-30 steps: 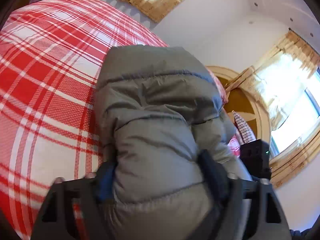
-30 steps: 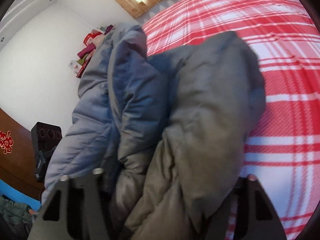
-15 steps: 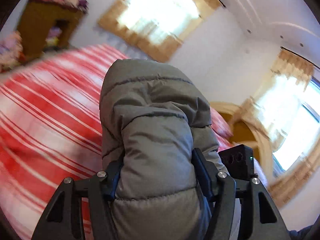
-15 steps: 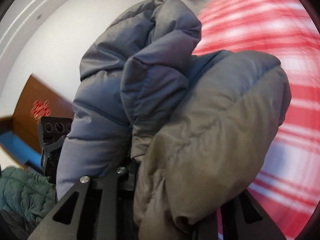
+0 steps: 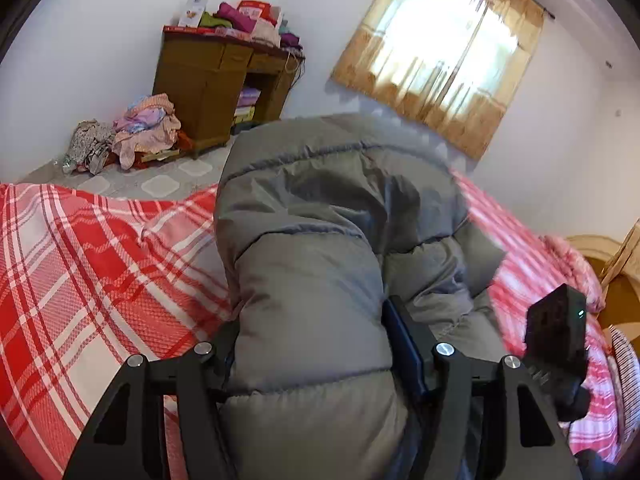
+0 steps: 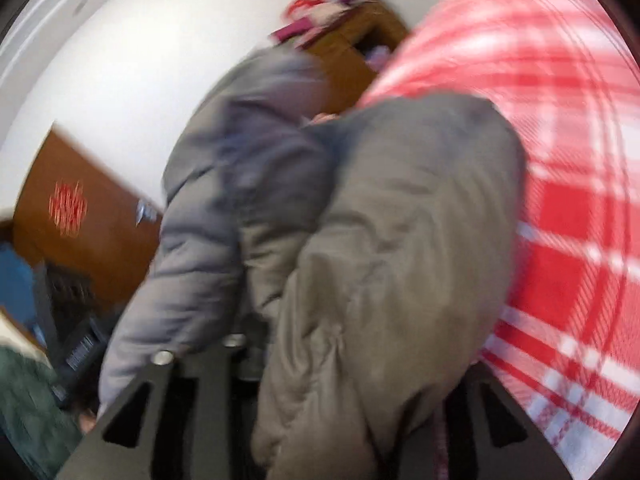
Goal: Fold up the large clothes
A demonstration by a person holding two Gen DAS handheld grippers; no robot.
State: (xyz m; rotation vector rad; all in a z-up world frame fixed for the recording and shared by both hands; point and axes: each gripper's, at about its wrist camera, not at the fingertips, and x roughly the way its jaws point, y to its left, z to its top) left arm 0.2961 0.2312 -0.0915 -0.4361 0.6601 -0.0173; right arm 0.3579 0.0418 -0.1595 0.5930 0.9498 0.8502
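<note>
Bright window [image 5: 444, 44] daylight; blurred right view.

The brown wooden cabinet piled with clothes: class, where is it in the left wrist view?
The brown wooden cabinet stands upper left against the white wall, beside a heap of clothes on the floor, beyond the bed.

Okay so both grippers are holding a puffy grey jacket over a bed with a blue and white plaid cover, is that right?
Not quite: the bed cover is red and white plaid, not blue, as the left wrist view shows. The rest holds: the left gripper and right gripper both have the puffy grey jacket between their jaws above the bed.
</note>
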